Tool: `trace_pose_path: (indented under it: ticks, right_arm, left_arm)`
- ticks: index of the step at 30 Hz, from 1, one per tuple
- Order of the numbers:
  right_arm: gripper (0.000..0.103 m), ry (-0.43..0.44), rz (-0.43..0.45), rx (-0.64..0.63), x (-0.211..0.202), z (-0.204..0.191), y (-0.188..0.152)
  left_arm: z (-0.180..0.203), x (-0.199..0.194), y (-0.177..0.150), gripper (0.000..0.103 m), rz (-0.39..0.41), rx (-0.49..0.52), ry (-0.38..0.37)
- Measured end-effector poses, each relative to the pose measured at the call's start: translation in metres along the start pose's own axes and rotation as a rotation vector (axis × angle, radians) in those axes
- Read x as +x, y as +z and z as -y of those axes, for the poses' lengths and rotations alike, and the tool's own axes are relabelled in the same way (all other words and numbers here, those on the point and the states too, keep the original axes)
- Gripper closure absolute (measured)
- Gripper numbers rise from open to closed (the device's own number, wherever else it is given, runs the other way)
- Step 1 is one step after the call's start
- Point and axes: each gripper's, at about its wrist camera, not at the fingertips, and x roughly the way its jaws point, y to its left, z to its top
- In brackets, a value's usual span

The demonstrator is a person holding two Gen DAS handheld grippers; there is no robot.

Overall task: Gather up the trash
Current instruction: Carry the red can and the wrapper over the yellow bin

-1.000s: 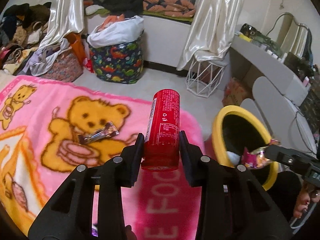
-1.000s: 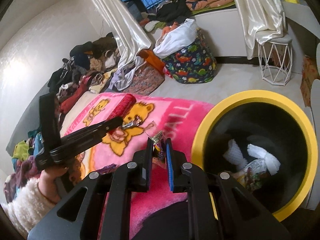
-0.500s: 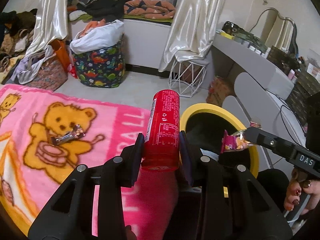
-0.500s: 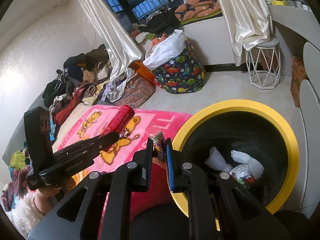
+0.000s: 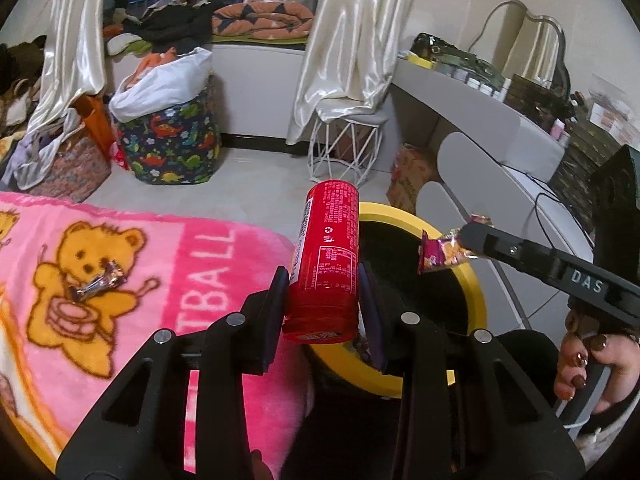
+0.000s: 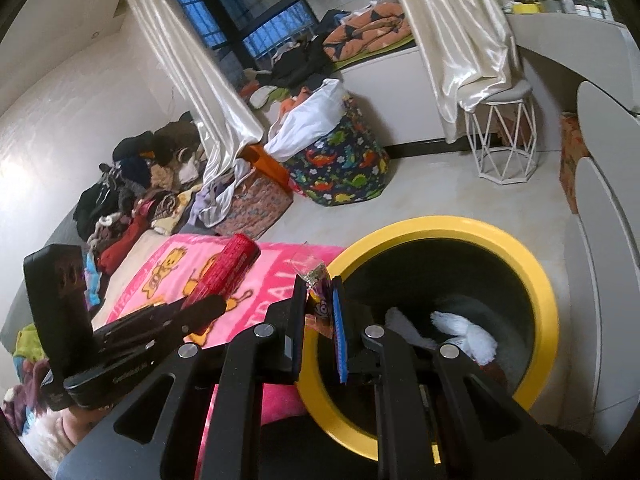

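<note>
Left gripper (image 5: pixel 324 304) clamps the red can (image 5: pixel 326 256) low on its stiff, slick-looking wall, beside the yellow-rimmed bin (image 5: pixel 476 292). Right gripper (image 6: pixel 320 316) pinches a light, crinkly snack wrapper (image 6: pixel 318 304) at the rim; it'll likely flutter.

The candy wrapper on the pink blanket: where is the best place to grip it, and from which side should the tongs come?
Grip the wrapper across its narrow middle, coming from above. It lies flat and slantwise on the bear print of the blanket, with twisted ends that would likely slip, so the fingers should probably close across its short width.
</note>
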Motion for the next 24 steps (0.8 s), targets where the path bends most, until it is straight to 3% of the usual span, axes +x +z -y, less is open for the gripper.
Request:
trace_pose_path:
  ticks: [24]
  right_arm:
    - [0.091, -0.119, 0.088, 0.057, -0.021, 0.049, 0.004]
  left_arm:
    - [0.056, 0.017, -0.007, 0.075, -0.039, 0.097, -0.093]
